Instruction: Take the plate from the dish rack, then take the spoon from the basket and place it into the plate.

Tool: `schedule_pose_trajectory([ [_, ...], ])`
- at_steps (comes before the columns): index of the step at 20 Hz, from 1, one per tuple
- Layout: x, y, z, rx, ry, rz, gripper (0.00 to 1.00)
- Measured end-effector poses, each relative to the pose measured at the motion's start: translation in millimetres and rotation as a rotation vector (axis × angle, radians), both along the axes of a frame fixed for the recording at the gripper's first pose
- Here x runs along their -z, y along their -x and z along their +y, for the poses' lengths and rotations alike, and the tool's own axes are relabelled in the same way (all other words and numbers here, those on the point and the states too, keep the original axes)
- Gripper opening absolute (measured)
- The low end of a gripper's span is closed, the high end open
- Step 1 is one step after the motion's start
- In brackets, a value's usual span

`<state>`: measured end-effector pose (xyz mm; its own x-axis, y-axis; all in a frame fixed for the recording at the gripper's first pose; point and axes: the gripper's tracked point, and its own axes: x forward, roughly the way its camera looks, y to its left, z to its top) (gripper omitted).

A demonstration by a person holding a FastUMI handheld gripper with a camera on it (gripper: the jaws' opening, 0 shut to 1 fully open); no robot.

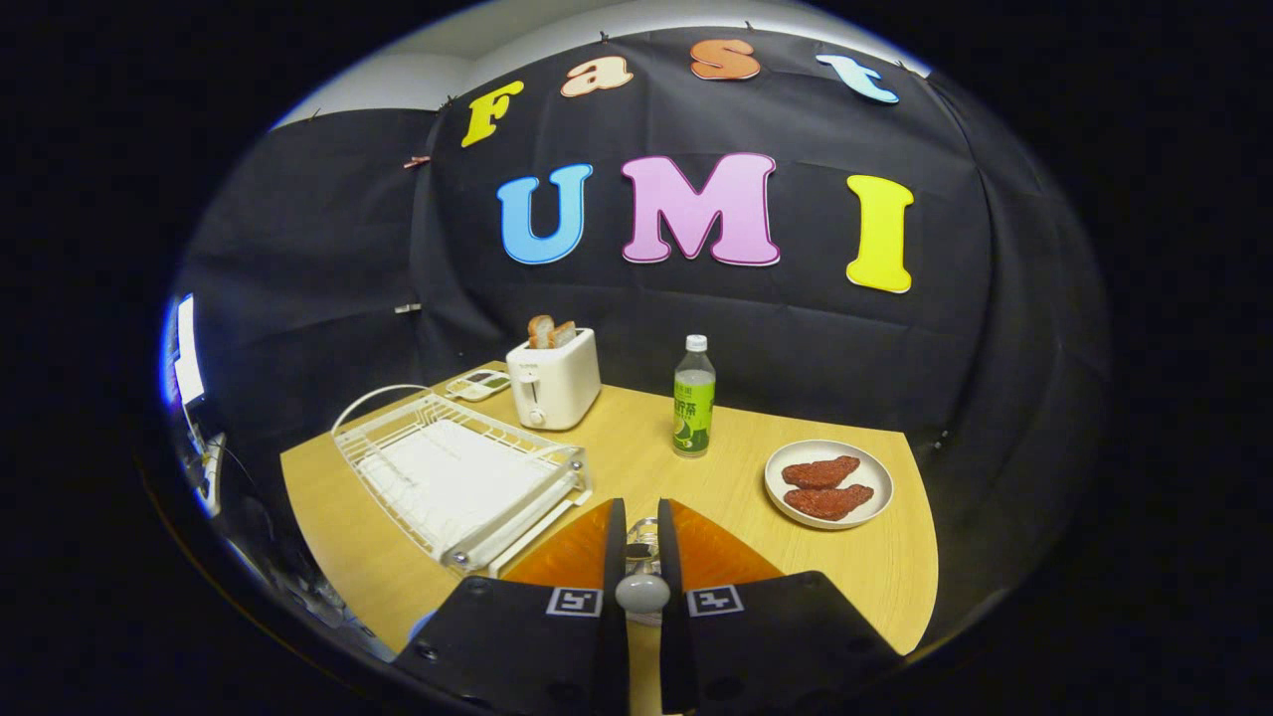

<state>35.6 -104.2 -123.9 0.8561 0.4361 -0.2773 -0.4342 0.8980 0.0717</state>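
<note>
My gripper (641, 512) hangs above the wooden table (636, 447), its fingers nearly together and pressing on a thin spoon (642, 593). The spoon's pale rounded end shows between the fingers, and a shiny part of it lies at the fingertips. The white wire dish rack (453, 477) stands just ahead and to the left of the fingers, with nothing upright in it. A white plate (875, 477) holding two reddish-brown pieces of food sits on the table ahead and to the right.
A white toaster (554, 383) with two bread slices stands behind the rack, with a small white tray (477, 383) beside it. A green-labelled bottle (693, 398) stands at mid-table. The table's curved edge runs close behind the plate.
</note>
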Motion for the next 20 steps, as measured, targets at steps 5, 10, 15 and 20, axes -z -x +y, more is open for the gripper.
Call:
schedule_pose_trajectory([
  [5,-24.9,53.4,21.1,-0.054,-0.052,-0.003,0.16],
  [10,0.2,90.2,57.0,-0.093,-0.067,0.024,0.16],
  [15,54.8,102.5,90.9,-0.139,-0.04,0.111,0.16],
  [20,102.7,94.7,98.2,-0.145,0.042,0.183,0.16],
])
